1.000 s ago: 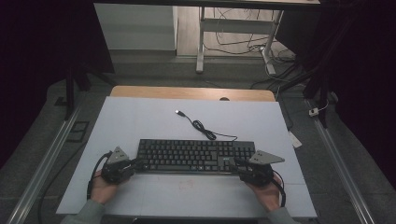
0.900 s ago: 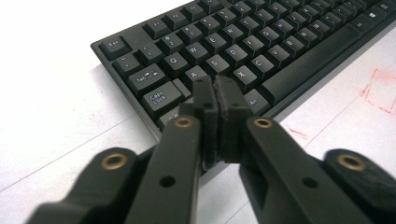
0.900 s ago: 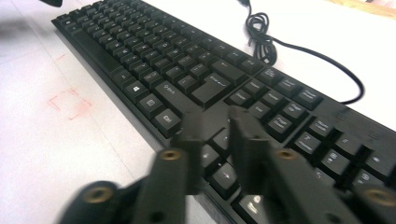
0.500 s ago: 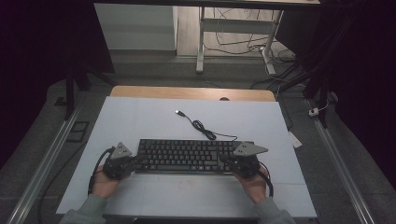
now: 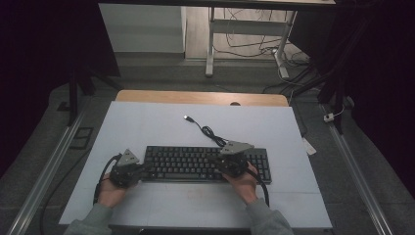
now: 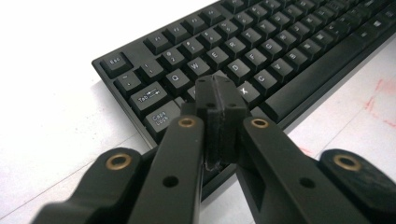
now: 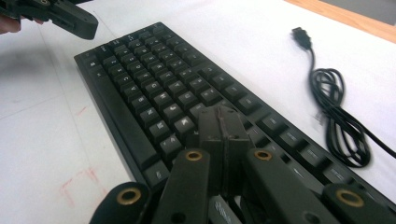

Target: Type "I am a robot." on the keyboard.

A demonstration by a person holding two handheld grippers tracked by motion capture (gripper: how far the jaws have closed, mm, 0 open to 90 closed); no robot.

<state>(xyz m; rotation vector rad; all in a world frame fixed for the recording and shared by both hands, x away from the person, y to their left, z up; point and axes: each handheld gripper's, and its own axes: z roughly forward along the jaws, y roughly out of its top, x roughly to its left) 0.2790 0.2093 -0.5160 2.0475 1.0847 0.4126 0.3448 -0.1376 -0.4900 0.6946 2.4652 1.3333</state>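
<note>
both closed grippers, left gripper [image 5: 145,169] and right gripper [image 5: 219,163], poised over the keyboard [image 5: 195,164].

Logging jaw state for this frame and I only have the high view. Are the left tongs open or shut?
Observer: Shut. In the left gripper view the left tongs have both jaws pressed together.
Operator: Over which keys?
Observer: Their tip sits over the keyboard, just past the Caps Lock key on the letter side. I cannot tell if it touches.
Operator: Right side?
Observer: The right tongs are shut too, with the tip over the keys.
</note>
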